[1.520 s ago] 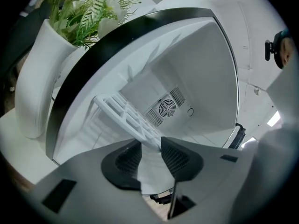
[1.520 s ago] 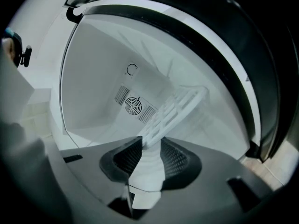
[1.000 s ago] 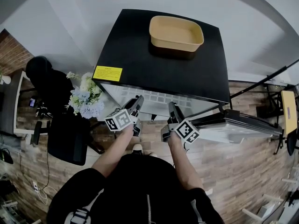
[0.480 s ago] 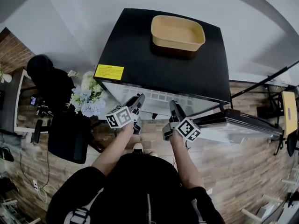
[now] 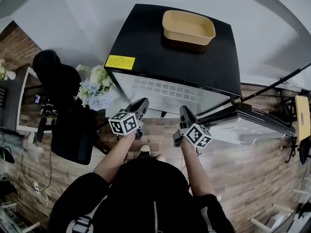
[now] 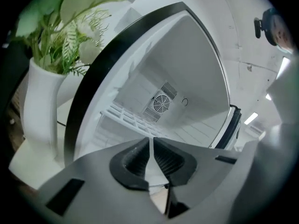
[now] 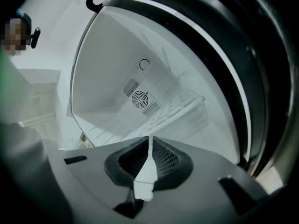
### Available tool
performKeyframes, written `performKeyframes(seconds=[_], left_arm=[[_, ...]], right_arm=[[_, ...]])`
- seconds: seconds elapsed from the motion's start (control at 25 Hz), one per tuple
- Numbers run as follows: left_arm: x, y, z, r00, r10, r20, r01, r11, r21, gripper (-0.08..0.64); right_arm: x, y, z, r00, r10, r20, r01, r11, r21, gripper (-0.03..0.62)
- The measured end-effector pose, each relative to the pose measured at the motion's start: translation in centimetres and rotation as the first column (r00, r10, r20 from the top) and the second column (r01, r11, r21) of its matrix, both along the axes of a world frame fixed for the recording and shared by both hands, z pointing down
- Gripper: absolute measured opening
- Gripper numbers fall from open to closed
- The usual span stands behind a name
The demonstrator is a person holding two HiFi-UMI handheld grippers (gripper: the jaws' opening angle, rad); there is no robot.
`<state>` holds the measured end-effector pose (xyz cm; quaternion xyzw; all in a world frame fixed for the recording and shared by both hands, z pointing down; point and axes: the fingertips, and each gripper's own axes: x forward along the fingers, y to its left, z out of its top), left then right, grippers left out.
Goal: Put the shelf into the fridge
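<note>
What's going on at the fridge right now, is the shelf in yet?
A person stands at the open fridge with a gripper in each hand. The white wire shelf already lies across its inside. The left gripper and right gripper hang in front of the opening, clear of the shelf. Both have just been closing their jaws, which are now together with nothing between them.
</note>
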<state>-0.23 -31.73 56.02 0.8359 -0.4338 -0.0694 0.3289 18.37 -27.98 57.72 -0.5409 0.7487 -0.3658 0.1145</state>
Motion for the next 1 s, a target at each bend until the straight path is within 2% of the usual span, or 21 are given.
performKeyframes(seconds=[0.16, 0.32, 0.56, 0.64, 1.0], left_arm=[[-0.6, 1.4, -1.0, 0.992, -0.001, 0.123, -0.008, 0.998, 0.069, 0.043], [-0.7, 2.7, -2.8, 0.977, -0.003, 0.212, -0.03, 0.988, 0.149, 0.041], [0.9, 5.3, -5.0, 0.917, 0.03, 0.398, -0.148, 0.952, 0.269, 0.041], [1.2, 6.0, -5.5, 0.91, 0.031, 0.414, -0.164, 0.943, 0.289, 0.041], [1.1, 7.4, -6.3, 0.923, 0.008, 0.386, -0.137, 0.942, 0.308, 0.041]], right_arm=[[-0.7, 1.3, -1.2, 0.994, -0.037, -0.106, 0.044, 0.997, 0.069, 0.006], [-1.2, 2.8, -3.7, 0.966, -0.051, -0.255, 0.092, 0.984, 0.151, 0.006], [-1.4, 4.9, -5.9, 0.905, -0.052, -0.422, 0.156, 0.964, 0.217, 0.006], [-1.4, 5.5, -6.3, 0.895, -0.049, -0.443, 0.168, 0.958, 0.234, 0.006], [-1.2, 7.1, -6.9, 0.878, -0.028, -0.479, 0.178, 0.946, 0.271, 0.006]])
